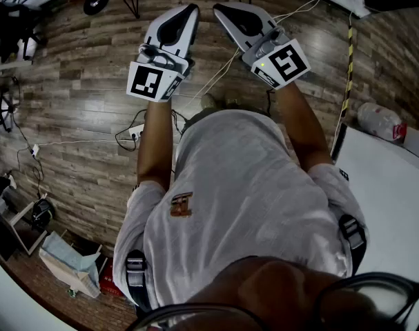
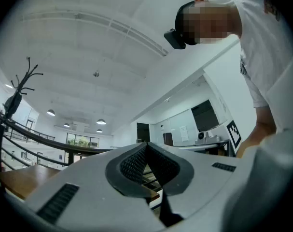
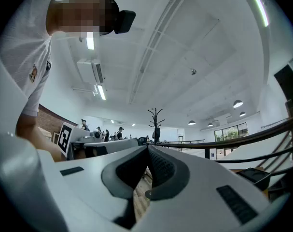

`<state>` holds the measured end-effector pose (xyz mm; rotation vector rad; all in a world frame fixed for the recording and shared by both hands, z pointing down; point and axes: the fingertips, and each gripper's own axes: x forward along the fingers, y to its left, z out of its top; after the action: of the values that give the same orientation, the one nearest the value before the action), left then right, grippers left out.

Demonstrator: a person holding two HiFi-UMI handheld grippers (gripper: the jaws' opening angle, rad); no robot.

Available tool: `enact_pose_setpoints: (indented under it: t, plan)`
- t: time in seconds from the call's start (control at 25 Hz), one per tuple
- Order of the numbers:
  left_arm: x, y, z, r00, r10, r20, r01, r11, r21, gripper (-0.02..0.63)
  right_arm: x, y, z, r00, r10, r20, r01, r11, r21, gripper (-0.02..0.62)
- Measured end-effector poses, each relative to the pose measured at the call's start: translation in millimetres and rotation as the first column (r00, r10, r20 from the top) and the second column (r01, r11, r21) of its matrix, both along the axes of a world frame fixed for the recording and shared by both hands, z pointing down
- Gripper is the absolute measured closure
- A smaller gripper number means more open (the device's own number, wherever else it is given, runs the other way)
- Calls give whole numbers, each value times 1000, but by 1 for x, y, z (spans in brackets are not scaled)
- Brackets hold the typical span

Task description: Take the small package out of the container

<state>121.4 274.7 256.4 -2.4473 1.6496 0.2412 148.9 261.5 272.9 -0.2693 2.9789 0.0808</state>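
No small package and no container shows in any view. In the head view I hold both grippers out level in front of my body, above a wooden floor. The left gripper and the right gripper point away from me, tips close together. The left gripper view has the left gripper with its jaws meeting at the tip and nothing between them. Likewise, the right gripper is shut on nothing in the right gripper view. Both cameras look out into a large room with a white ceiling.
Cables and a power strip lie on the floor below the grippers. A white table stands at the right, with a plastic-wrapped item beyond it. An open cardboard box sits lower left. A coat stand and a railing show ahead.
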Motion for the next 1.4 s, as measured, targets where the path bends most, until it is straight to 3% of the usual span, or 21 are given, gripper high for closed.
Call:
enact_pose_setpoints:
  t: [0.88, 1.4]
  plan:
    - [9, -19, 1, 1000, -27, 13, 27, 1000, -9, 588, 12, -18, -10, 1000, -9, 16, 9, 1000, 24, 565]
    - [23, -53, 6, 996, -81, 32, 81, 997, -3, 588, 30, -60, -1, 999, -42, 14, 42, 999, 19, 563]
